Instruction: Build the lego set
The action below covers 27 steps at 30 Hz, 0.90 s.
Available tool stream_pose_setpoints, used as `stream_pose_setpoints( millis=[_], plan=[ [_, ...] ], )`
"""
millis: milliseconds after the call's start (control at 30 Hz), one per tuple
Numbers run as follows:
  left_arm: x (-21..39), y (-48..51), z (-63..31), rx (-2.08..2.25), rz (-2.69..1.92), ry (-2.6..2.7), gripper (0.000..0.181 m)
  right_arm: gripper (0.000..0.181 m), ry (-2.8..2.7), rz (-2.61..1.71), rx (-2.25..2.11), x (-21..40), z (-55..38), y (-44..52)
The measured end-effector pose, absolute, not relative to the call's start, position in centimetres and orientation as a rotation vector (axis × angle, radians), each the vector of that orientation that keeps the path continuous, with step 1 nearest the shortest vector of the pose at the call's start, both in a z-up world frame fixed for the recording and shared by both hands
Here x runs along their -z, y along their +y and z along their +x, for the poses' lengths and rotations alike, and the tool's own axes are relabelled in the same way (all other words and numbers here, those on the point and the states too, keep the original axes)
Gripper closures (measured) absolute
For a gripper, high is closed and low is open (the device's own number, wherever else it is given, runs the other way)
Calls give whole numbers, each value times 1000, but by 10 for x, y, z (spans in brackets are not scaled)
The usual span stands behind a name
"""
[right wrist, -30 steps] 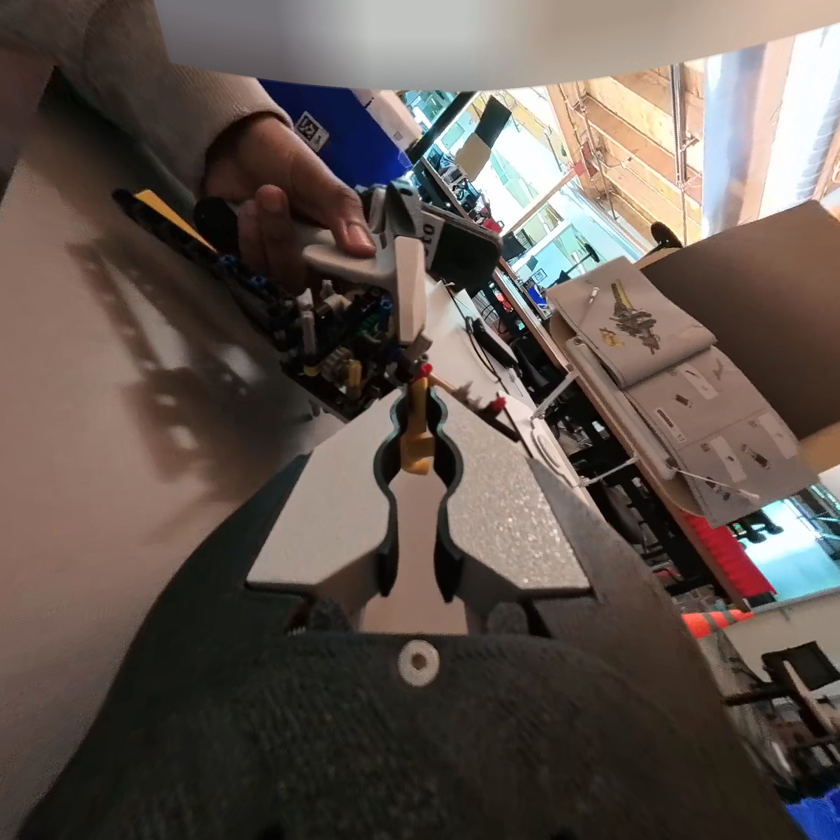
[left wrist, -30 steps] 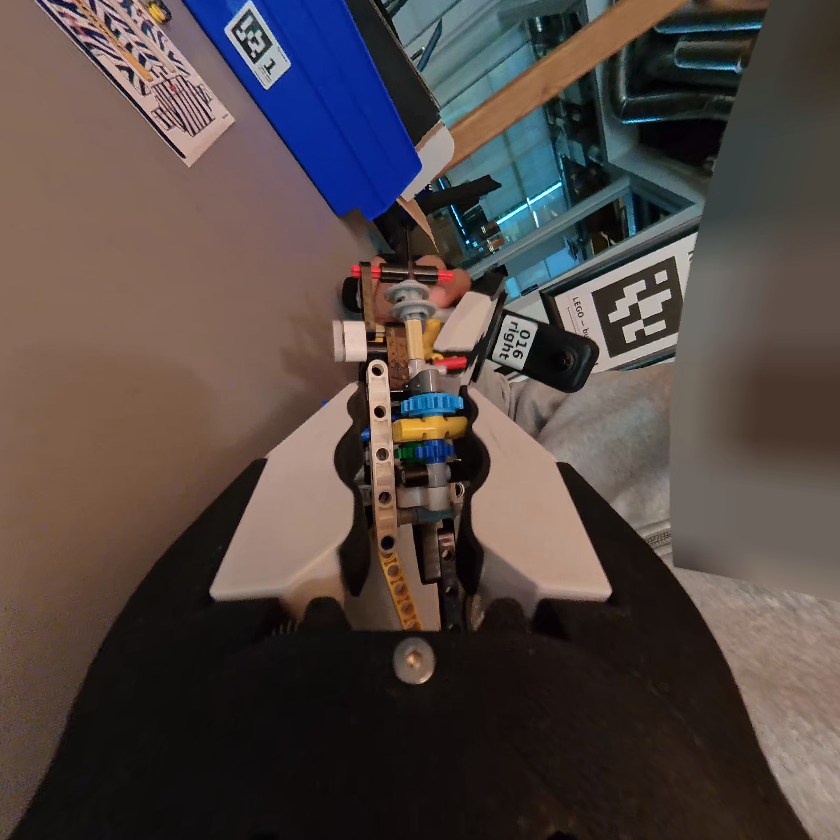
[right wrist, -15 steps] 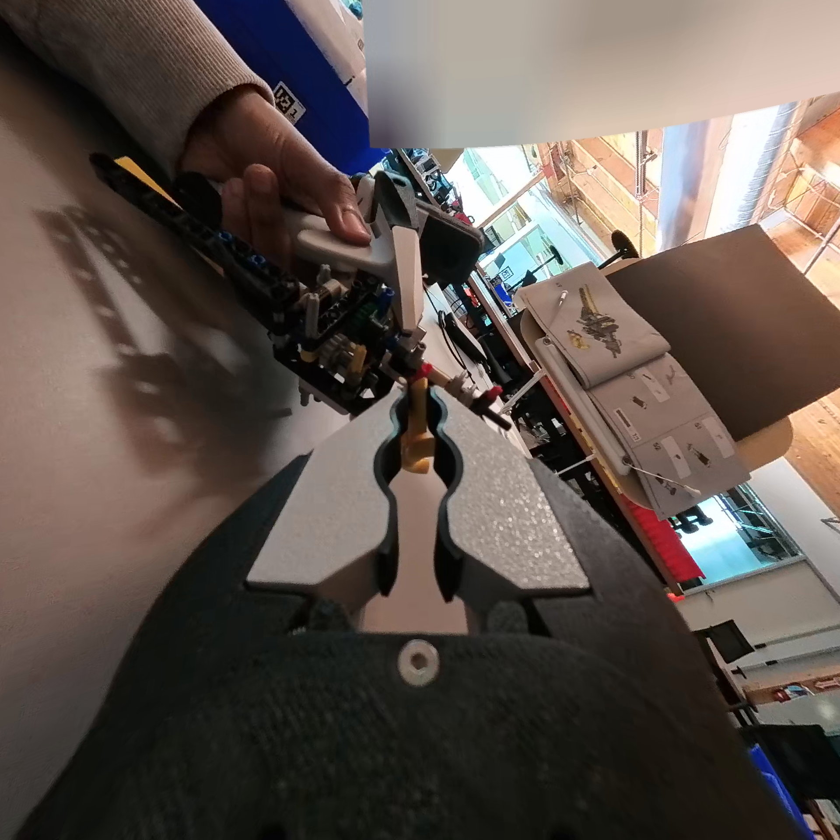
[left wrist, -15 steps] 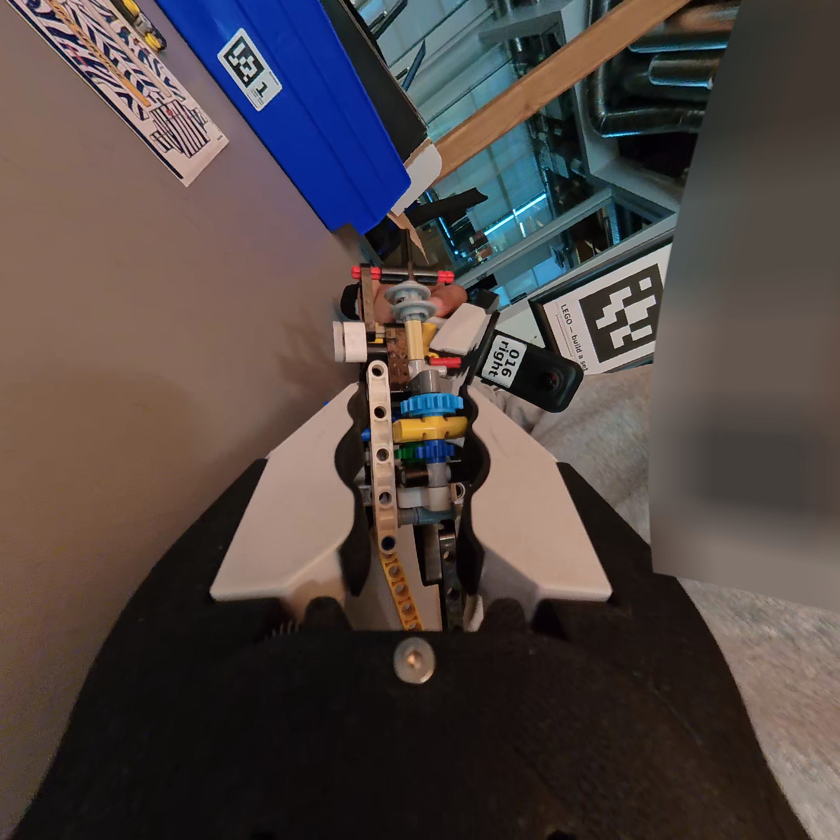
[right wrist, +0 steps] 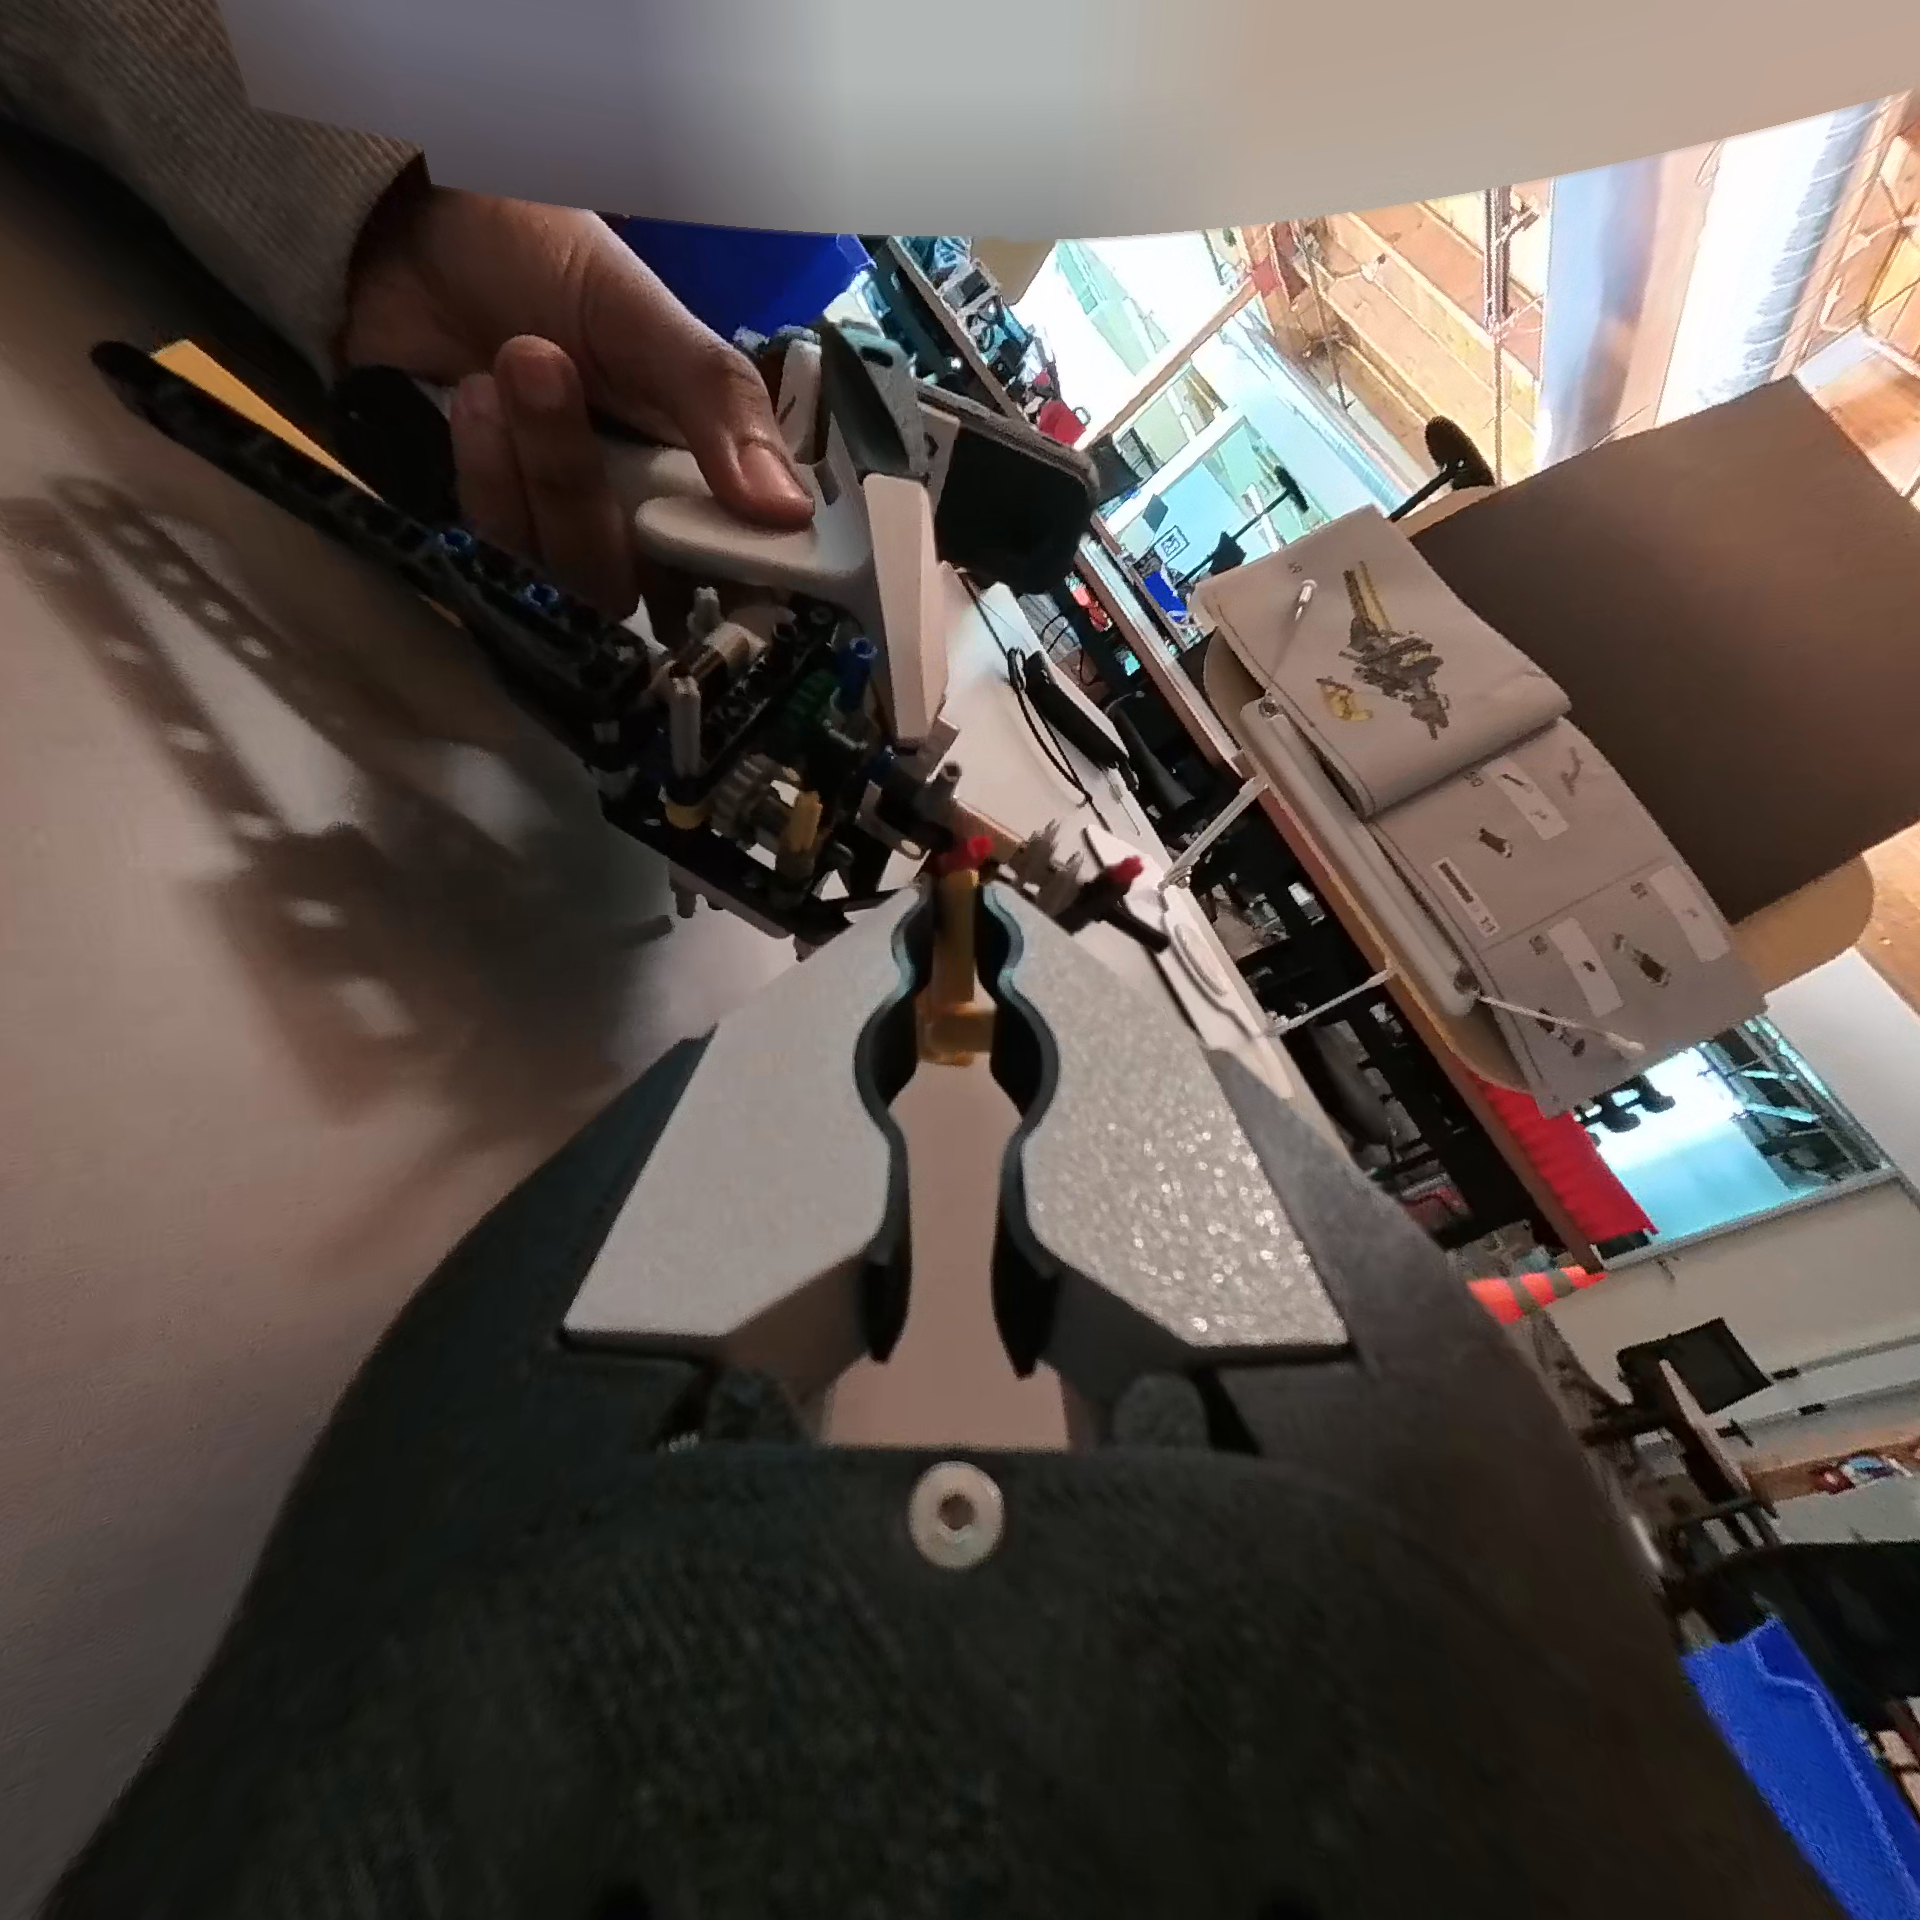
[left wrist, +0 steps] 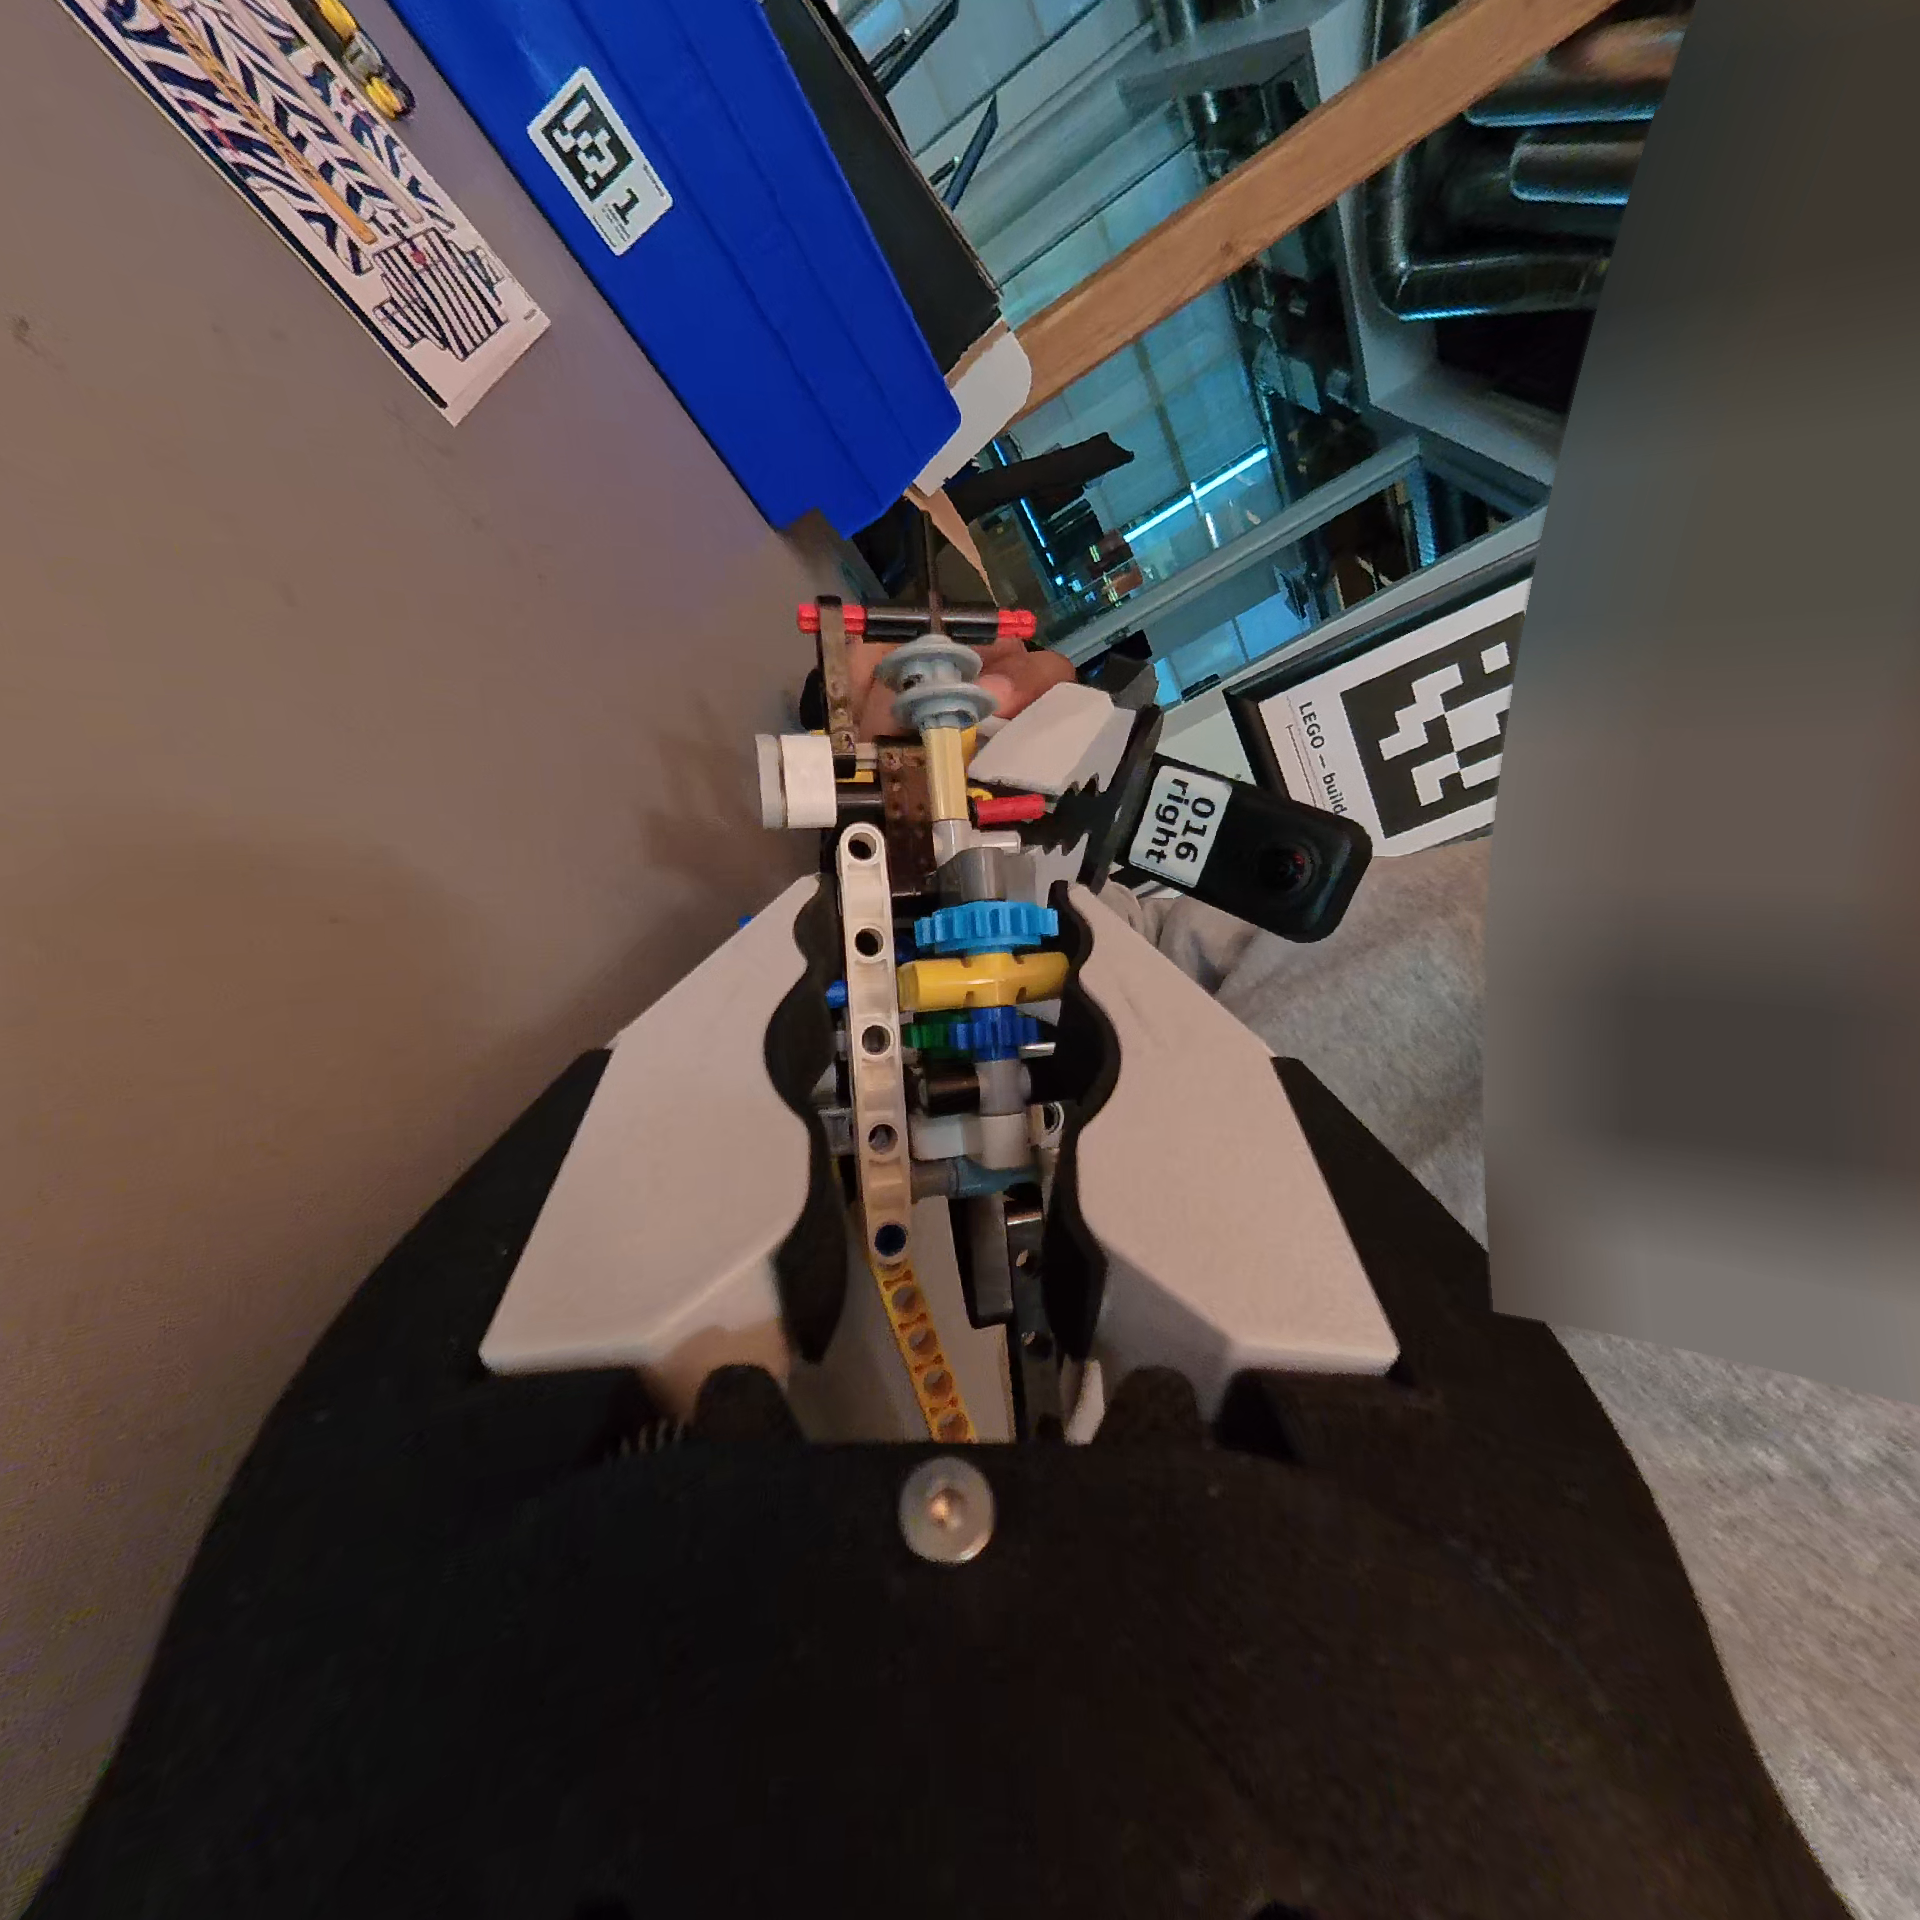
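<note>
My left gripper (left wrist: 940, 935) is shut on the lego model (left wrist: 956, 987), a black technic frame with blue, yellow and green gears, a white beam and red-tipped axles, held above the grey table. The model also shows in the right wrist view (right wrist: 748, 748), with the left gripper (right wrist: 894, 582) and a hand on it. My right gripper (right wrist: 956, 914) is shut on a small yellow piece (right wrist: 951, 977) and holds its tip against a red axle end (right wrist: 966, 854) on the model's near edge. It shows beyond the model in the left wrist view (left wrist: 1060, 748).
A blue bin (left wrist: 707, 229) and a patterned sticker sheet (left wrist: 312, 177) lie on the grey table (left wrist: 312, 727) behind the model. An open instruction booklet (right wrist: 1475, 831) stands on a holder to the right. A marker sign (left wrist: 1423, 727) stands beyond the model.
The right gripper's view has swung, and the model with the left gripper now sits closer and larger in it. Both grips are unchanged, with the yellow piece still at the model's edge.
</note>
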<state>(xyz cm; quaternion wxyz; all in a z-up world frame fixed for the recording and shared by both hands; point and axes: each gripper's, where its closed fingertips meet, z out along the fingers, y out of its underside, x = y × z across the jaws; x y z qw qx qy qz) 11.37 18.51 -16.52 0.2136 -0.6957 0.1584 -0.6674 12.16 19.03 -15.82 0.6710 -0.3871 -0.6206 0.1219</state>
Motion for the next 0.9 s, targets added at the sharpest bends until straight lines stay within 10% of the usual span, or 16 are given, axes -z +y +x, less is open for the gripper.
stream_pose_setpoints(
  millis=[33, 900],
  plan=[
    [165, 186, 114, 1847, -1932, 435, 145, 175, -1396, -891, -278, 159, 122, 192],
    [171, 196, 115, 1722, -1988, 409, 129, 175, -1497, -1111, -226, 166, 115, 202]
  ],
)
